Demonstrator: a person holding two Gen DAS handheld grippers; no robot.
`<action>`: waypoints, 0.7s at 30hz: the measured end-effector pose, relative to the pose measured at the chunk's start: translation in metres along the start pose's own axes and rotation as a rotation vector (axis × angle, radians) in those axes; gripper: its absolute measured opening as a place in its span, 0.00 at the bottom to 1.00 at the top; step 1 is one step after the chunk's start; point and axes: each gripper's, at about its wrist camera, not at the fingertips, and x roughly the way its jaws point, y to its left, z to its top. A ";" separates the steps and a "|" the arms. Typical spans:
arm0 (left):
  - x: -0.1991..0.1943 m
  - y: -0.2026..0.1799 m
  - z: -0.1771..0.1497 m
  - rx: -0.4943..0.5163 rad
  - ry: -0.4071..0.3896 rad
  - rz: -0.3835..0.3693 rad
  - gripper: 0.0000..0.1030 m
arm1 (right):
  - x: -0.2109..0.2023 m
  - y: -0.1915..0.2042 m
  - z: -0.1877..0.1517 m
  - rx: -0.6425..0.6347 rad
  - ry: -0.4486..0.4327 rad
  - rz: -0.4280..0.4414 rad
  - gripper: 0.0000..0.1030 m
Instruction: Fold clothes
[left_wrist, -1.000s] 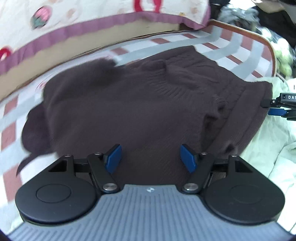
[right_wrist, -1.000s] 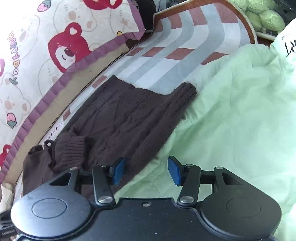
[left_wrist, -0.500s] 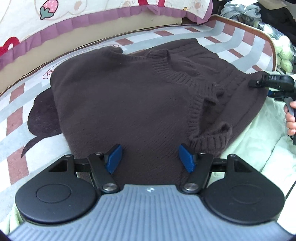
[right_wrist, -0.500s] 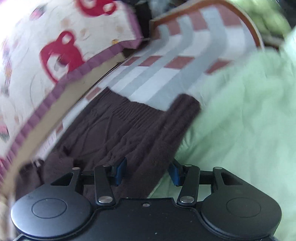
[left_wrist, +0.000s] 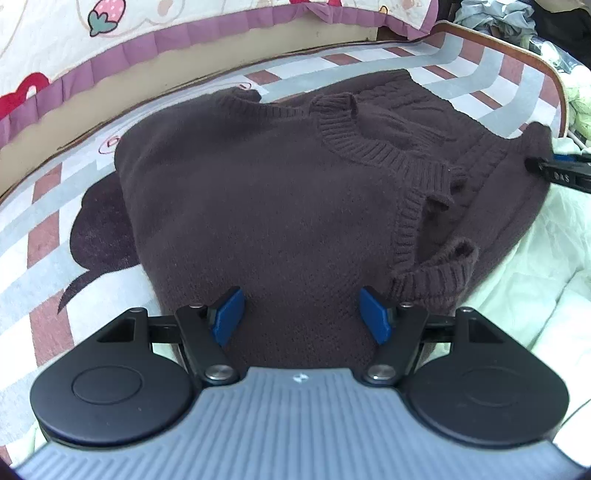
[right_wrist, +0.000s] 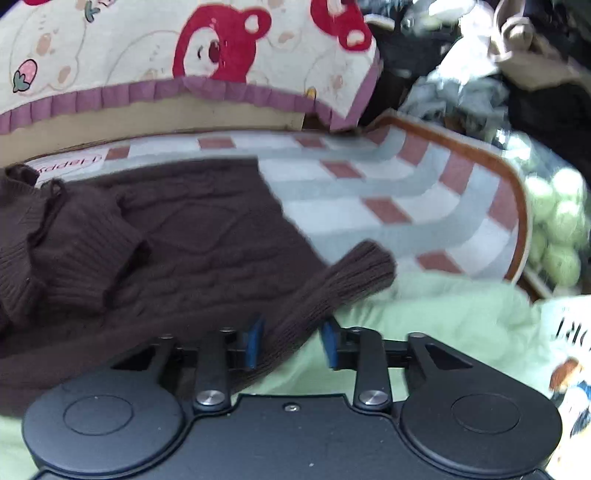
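Brown sweater lies part-folded on striped mat. Thick, floppy knit w/ grippy ribbing; best pinched at hem or cuff.

Left gripper gapes above its near edge, empty.

Right gripper is opening, sleeve between pads at 12 o'clock, prob. unpinched (blurred).
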 end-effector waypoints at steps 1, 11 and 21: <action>-0.002 0.001 0.001 -0.004 0.004 0.003 0.65 | 0.002 0.000 -0.001 -0.013 -0.032 -0.006 0.53; -0.013 0.016 0.008 -0.033 0.020 0.024 0.63 | 0.045 -0.023 0.005 0.234 0.165 0.158 0.53; -0.016 0.018 0.004 -0.063 0.017 -0.003 0.63 | 0.040 -0.018 0.006 0.200 0.142 0.195 0.11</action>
